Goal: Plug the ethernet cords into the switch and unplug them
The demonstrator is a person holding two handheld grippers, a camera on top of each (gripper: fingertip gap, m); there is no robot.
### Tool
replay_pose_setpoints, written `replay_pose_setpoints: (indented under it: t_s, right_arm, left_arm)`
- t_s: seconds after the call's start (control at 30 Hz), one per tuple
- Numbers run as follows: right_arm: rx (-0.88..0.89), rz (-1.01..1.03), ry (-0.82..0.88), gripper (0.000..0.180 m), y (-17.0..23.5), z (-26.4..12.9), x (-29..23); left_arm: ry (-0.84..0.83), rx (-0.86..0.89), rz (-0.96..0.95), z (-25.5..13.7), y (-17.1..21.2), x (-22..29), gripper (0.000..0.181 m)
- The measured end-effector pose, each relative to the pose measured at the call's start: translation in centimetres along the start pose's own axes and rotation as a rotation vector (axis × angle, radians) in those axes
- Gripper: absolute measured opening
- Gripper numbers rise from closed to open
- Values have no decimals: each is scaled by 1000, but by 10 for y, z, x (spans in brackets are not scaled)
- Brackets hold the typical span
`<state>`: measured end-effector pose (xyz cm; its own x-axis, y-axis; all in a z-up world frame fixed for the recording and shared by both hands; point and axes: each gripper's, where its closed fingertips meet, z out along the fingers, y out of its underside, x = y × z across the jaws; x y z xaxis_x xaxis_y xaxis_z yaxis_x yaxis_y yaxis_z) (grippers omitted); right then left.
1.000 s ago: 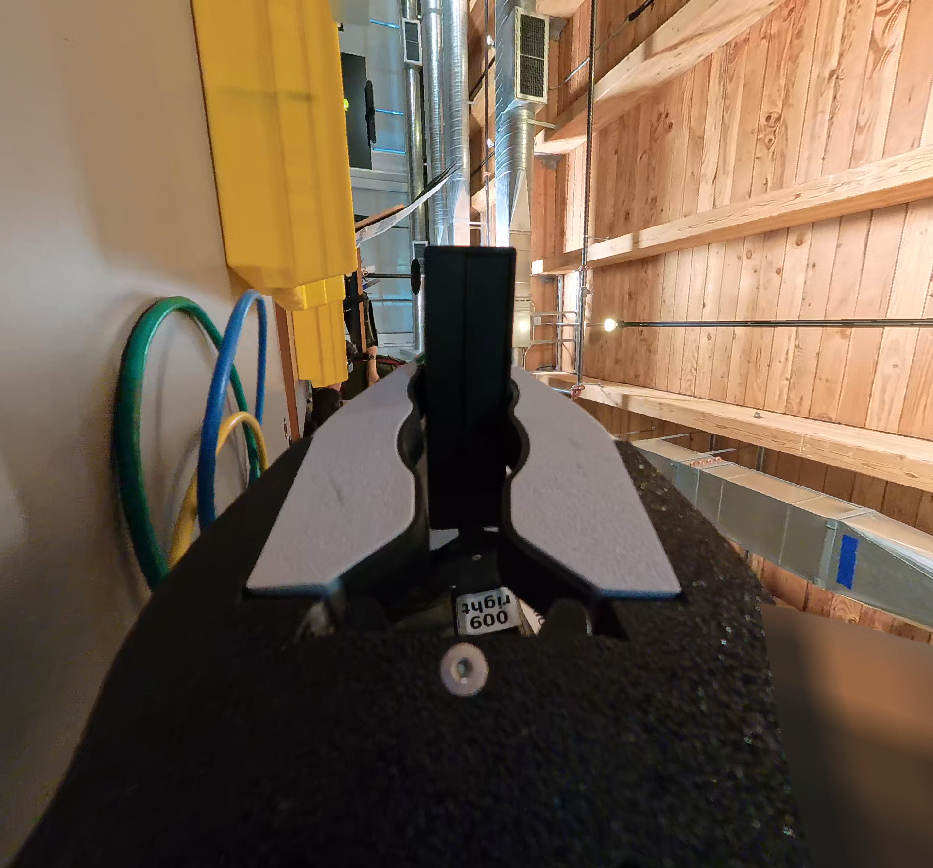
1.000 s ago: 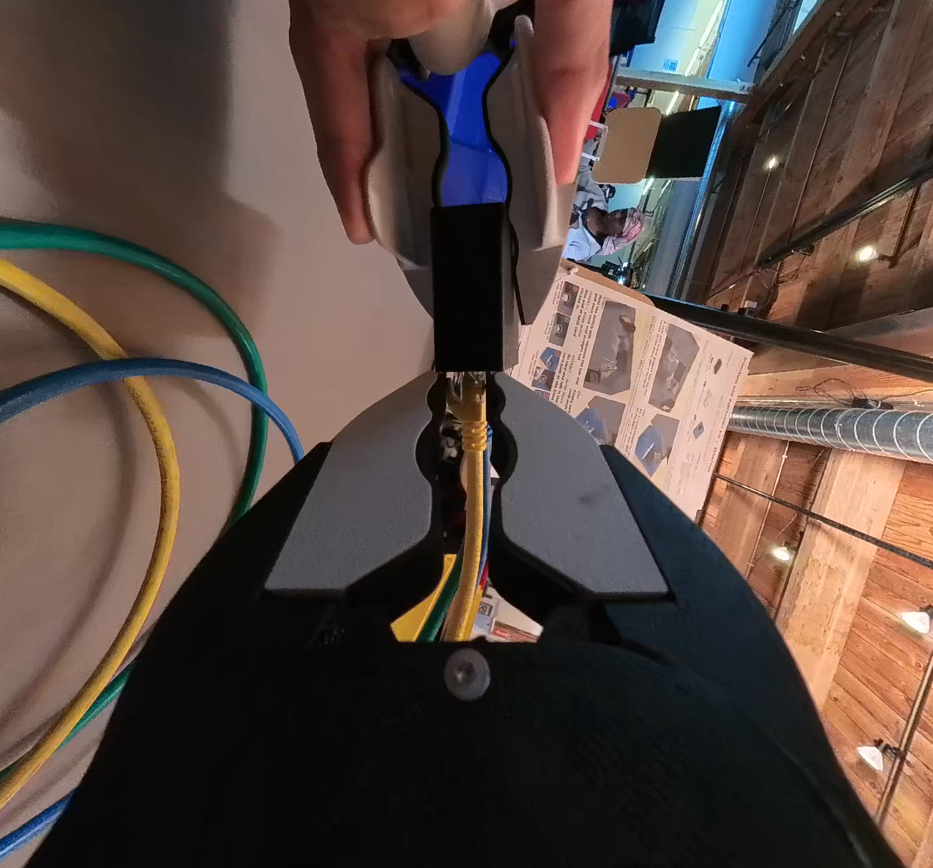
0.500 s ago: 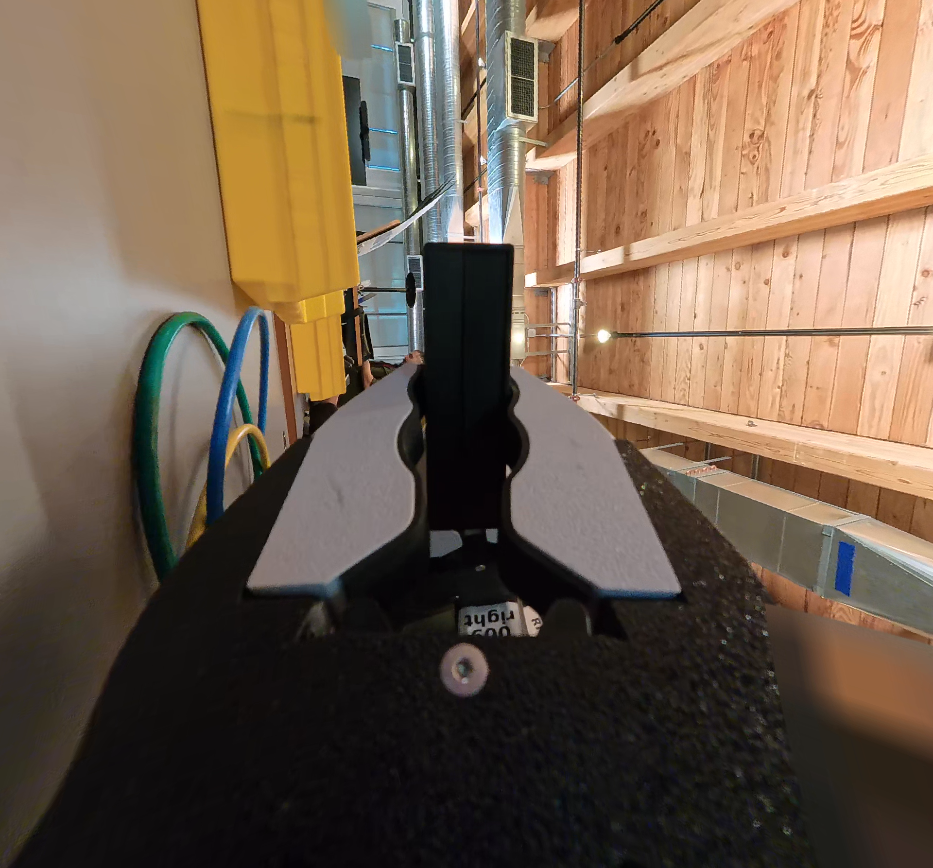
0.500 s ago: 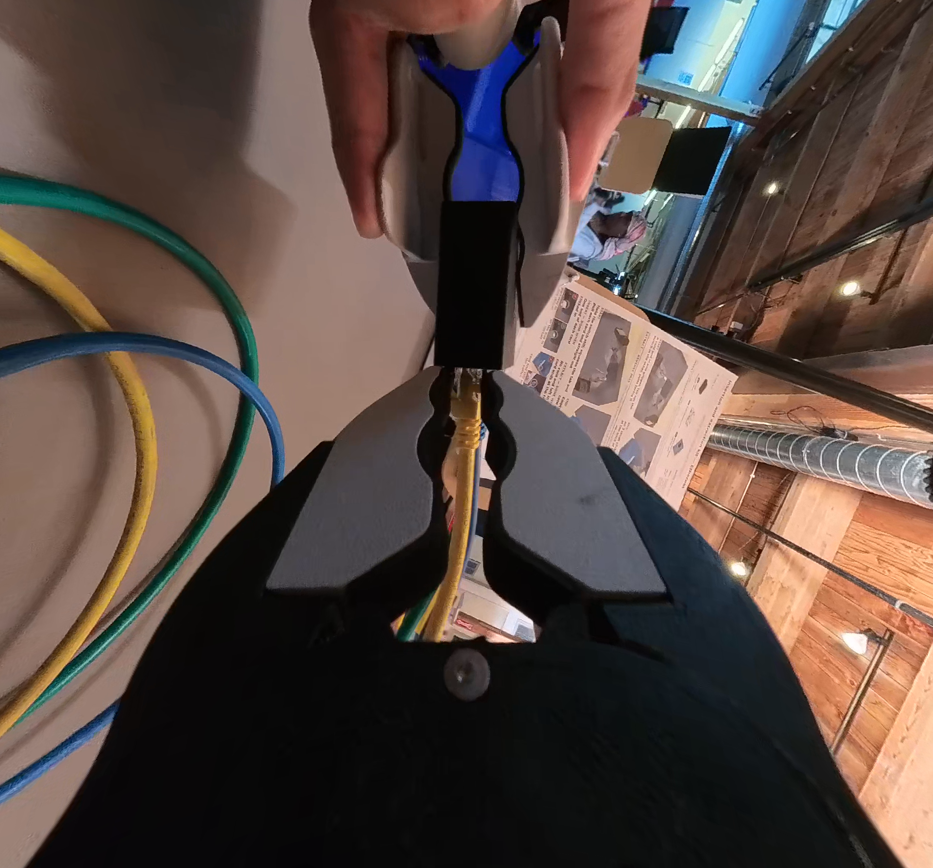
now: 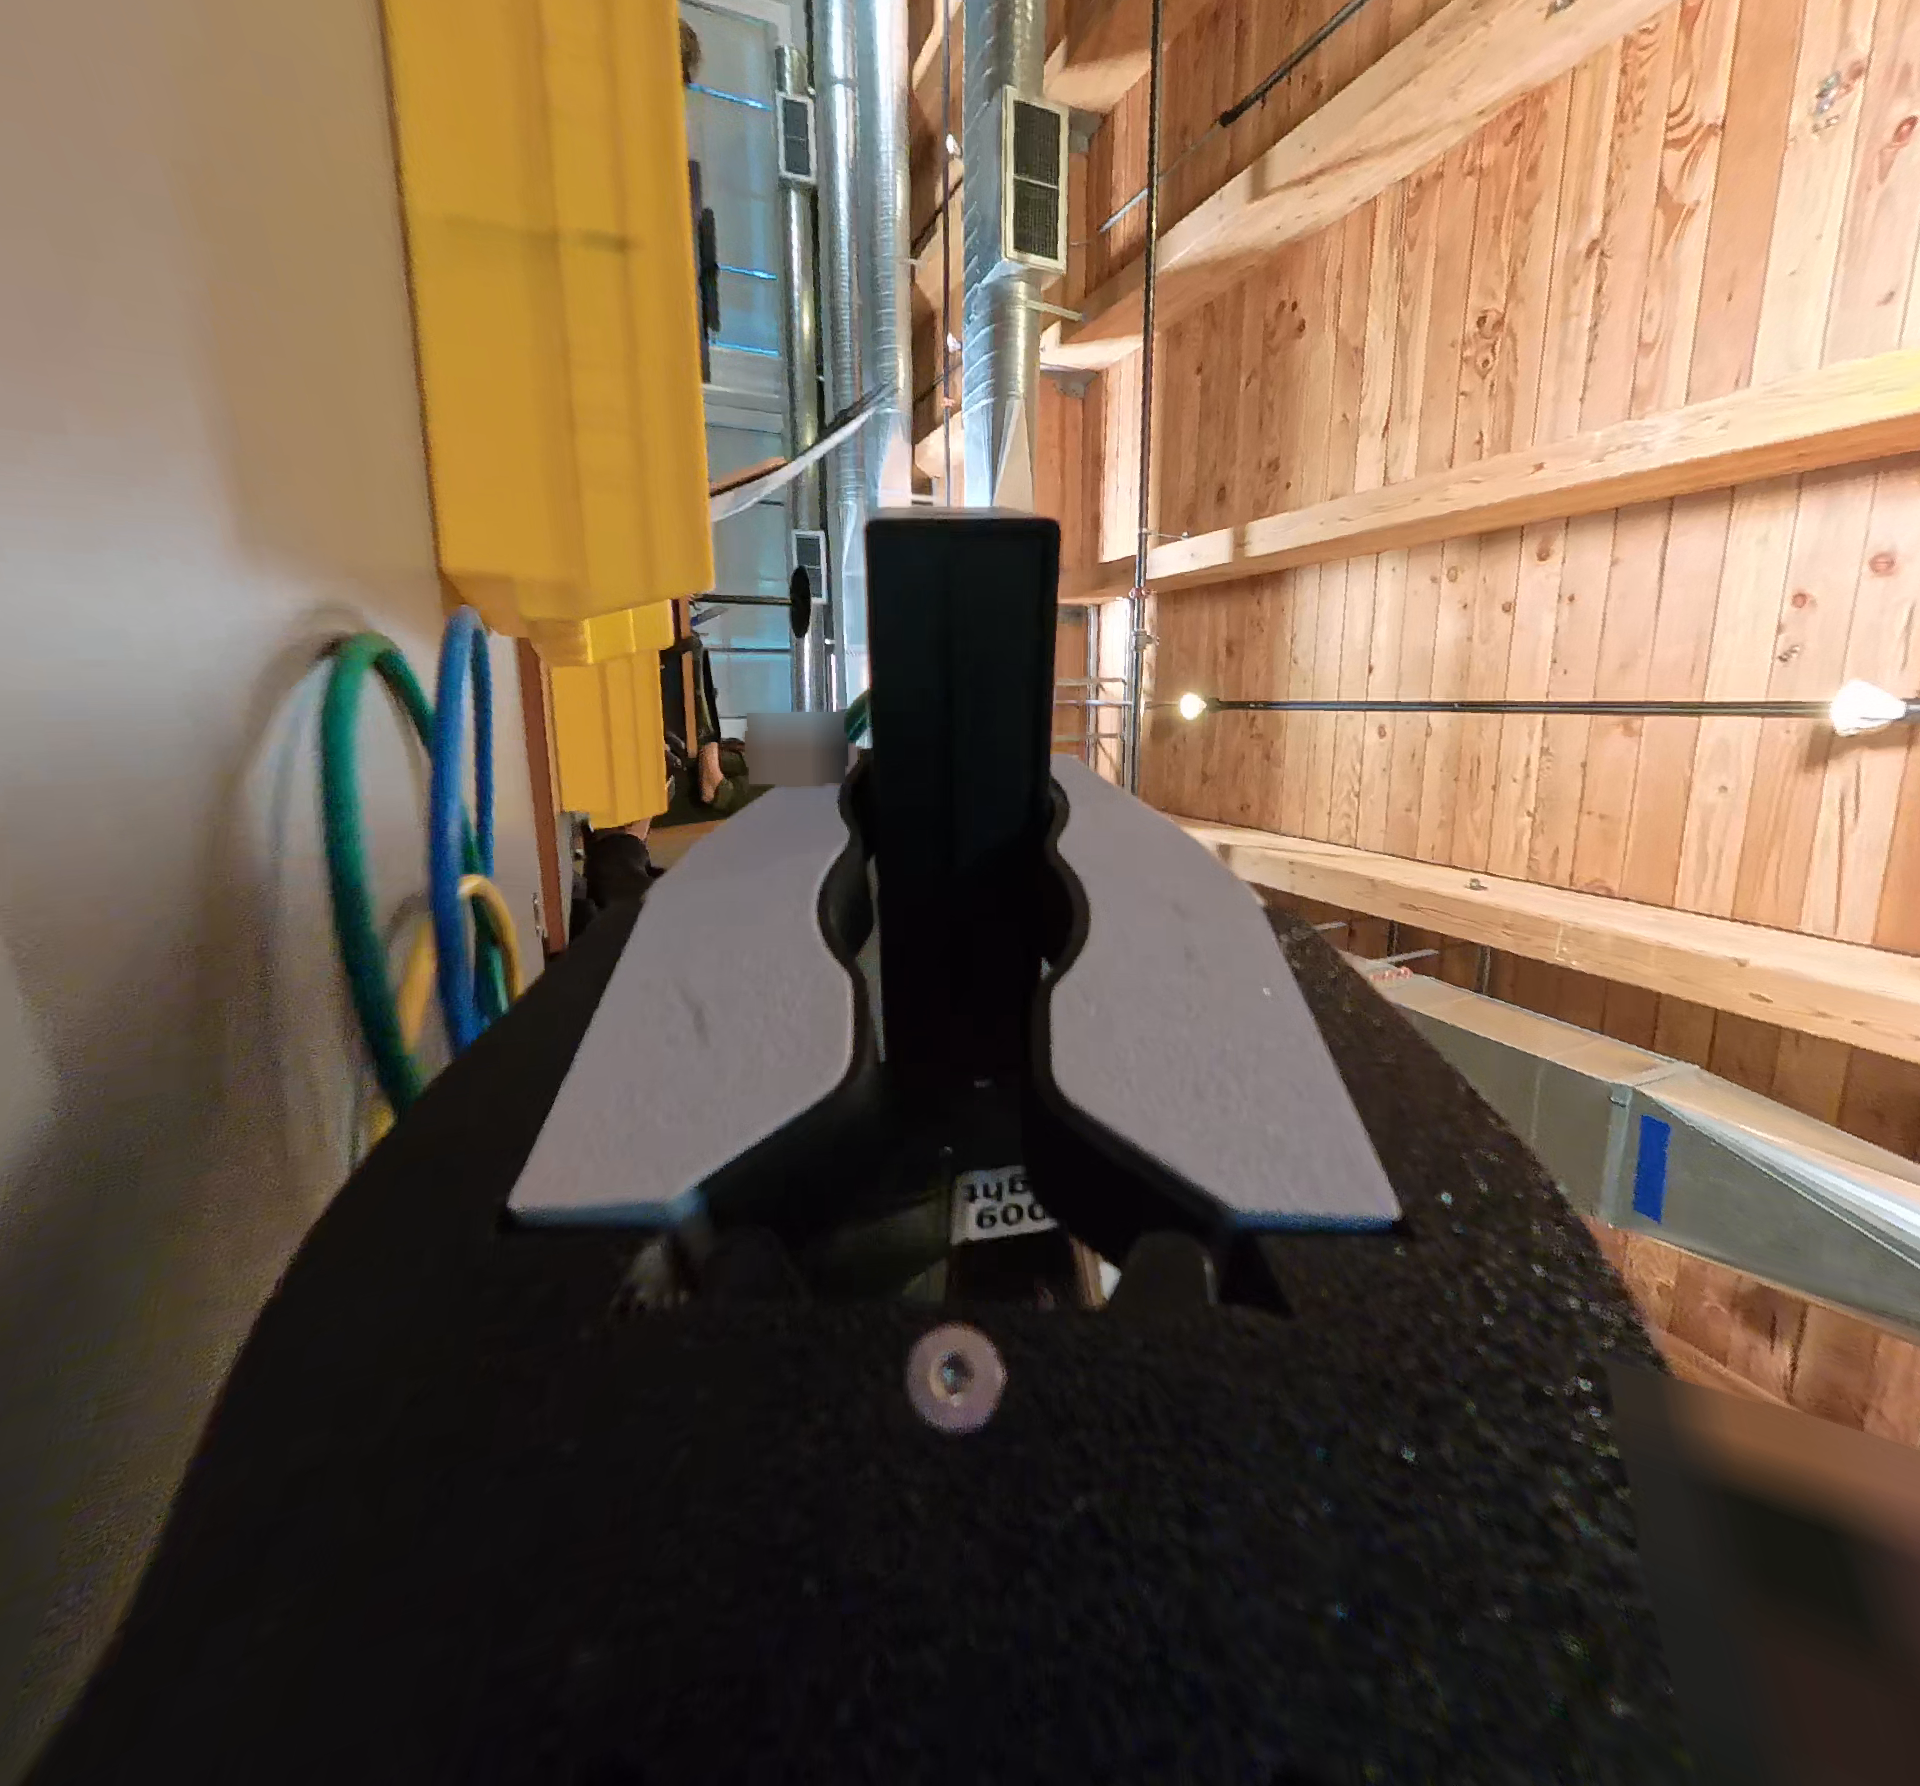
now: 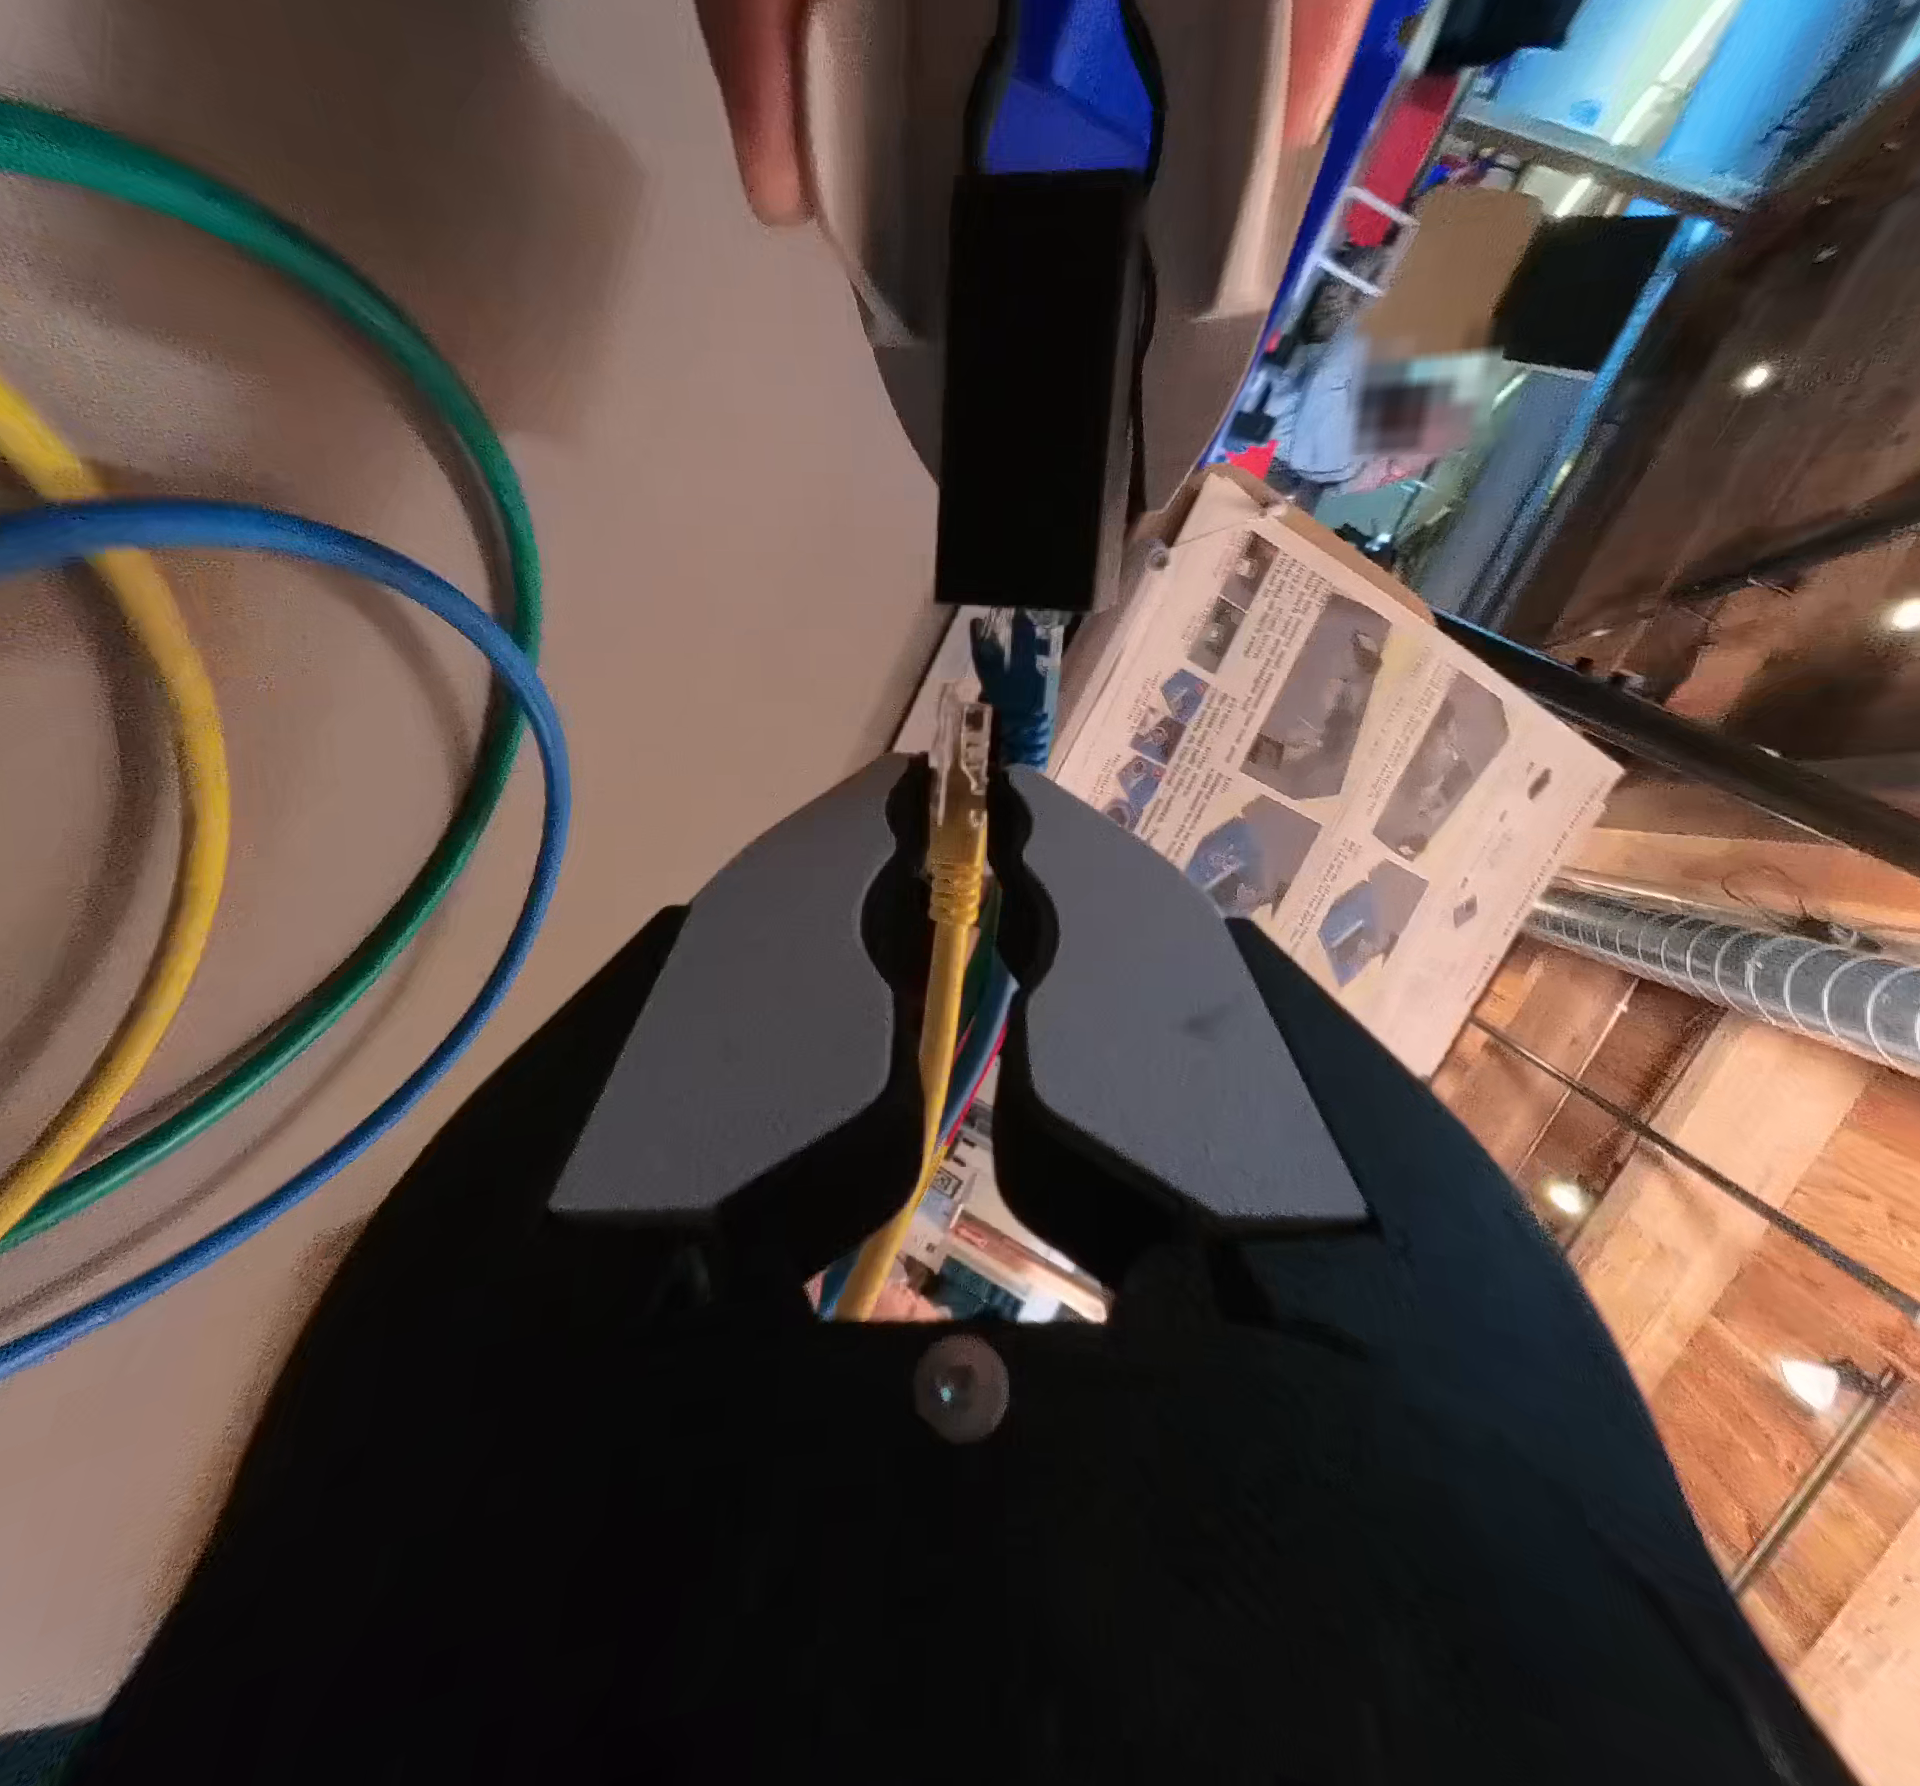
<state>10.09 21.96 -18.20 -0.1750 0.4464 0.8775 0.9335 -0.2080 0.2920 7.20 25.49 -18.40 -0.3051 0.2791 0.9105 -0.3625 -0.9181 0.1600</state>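
The left gripper (image 5: 961, 791) has its jaws clamped on the black switch (image 5: 961, 697), holding it out in the air like a little brick, end-on. Across from it, the right gripper (image 6: 961, 780) has its jaws pinched together on the boot of the yellow cord (image 6: 954, 863), and the clear plug (image 6: 961, 728) sticks out past the tips, just short of the switch (image 6: 1029, 406) and apart from it. A blue cord (image 6: 1023, 687) sits plugged into the port end, just beside where the yellow plug hangs. A hand (image 6: 790, 22) wraps the far gripper, blurred at the top of the right wrist view.

Loops of green cord (image 6: 416, 334), blue and yellow trail off to the left over the tan worktop (image 6: 675, 541). A yellow bin (image 5: 540, 282) stands at the far left, and a printed sheet (image 6: 1330, 749) lies off to the right.

My read: the switch is light and rigid, so a firm squeeze on its flat sides suits it. The cord is springy and wants to twist; the stiff ribbed boot right behind the plug is the place to hold. That clear plug and its latch tab look brittle, so no crushing there, and any pull should run straight along the port.
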Motion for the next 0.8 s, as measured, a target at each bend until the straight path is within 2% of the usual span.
replay_pose_setpoints:
  t_s: [0.13,0.33,0.47,0.57,0.8]
  right_arm:
    - [-15,74,5,11,6,-5,2]
    - [54,311,121,11,13,-43,48]
    - [7,398,251,11,63,-72,93]
    - [-94,373,335,11,115,-93,120]
    - [-175,397,383,11,215,-139,182]
  left_arm:
    - [-16,-2,59,0,1,6,27]
    - [-36,39,143,-10,-16,13,27]
    - [-19,57,161,-14,-22,19,27]
    - [-17,70,179,-17,-26,23,27]
    - [-36,107,242,-26,-38,30,27]
